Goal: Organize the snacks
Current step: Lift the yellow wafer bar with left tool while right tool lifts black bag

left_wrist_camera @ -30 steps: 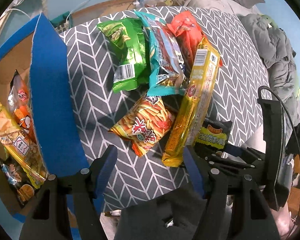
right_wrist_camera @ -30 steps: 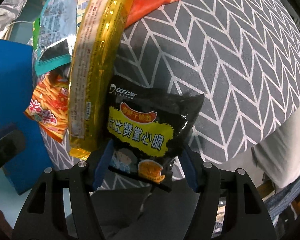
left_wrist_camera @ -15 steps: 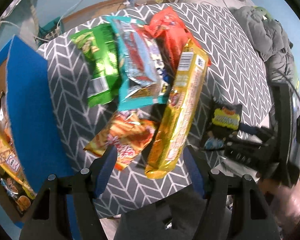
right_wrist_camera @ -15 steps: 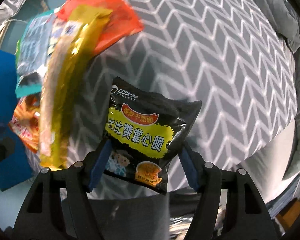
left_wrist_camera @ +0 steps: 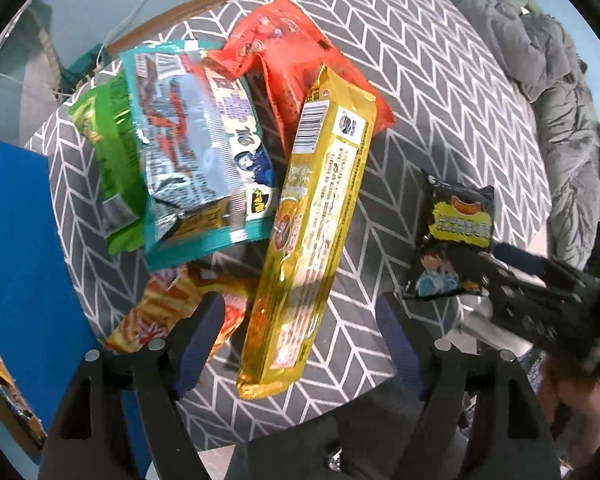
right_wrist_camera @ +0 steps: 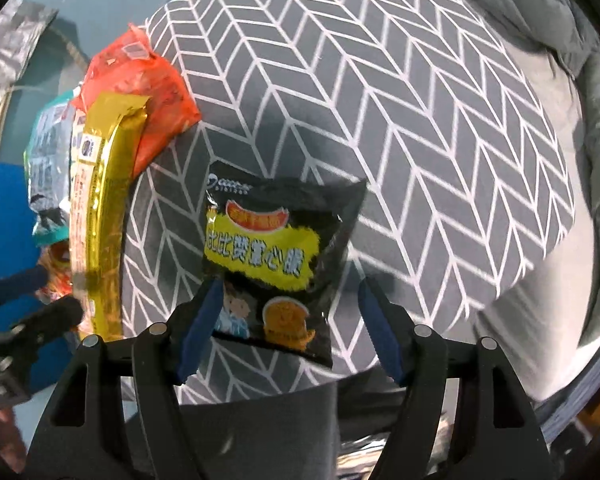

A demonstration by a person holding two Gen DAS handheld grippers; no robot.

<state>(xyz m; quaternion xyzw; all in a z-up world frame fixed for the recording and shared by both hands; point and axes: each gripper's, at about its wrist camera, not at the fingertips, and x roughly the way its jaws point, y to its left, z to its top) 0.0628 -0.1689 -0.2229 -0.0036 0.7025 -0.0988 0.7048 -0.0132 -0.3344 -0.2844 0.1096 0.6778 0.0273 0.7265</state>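
Note:
A pile of snack packets lies on the round grey chevron table (left_wrist_camera: 440, 92): a long gold biscuit pack (left_wrist_camera: 312, 232), a teal bag (left_wrist_camera: 200, 152), a green bag (left_wrist_camera: 112, 160), a red-orange bag (left_wrist_camera: 292, 60) and an orange stick-snack bag (left_wrist_camera: 168, 312). My left gripper (left_wrist_camera: 300, 332) is open and empty over the gold pack's near end. My right gripper (right_wrist_camera: 288, 320) holds a small black and yellow packet (right_wrist_camera: 276, 256) between its fingers, lifted off the table; it also shows in the left wrist view (left_wrist_camera: 456, 240).
A blue-walled cardboard box (left_wrist_camera: 16, 260) with several snack bags inside stands left of the table. Grey clothing (left_wrist_camera: 560, 92) is heaped at the right. The gold pack (right_wrist_camera: 100, 216) and red-orange bag (right_wrist_camera: 140, 92) lie left of my right gripper.
My right gripper has lifted the black packet off the table and carried it rightward, away from the gold pack. My left gripper has moved right, from the box toward the pile.

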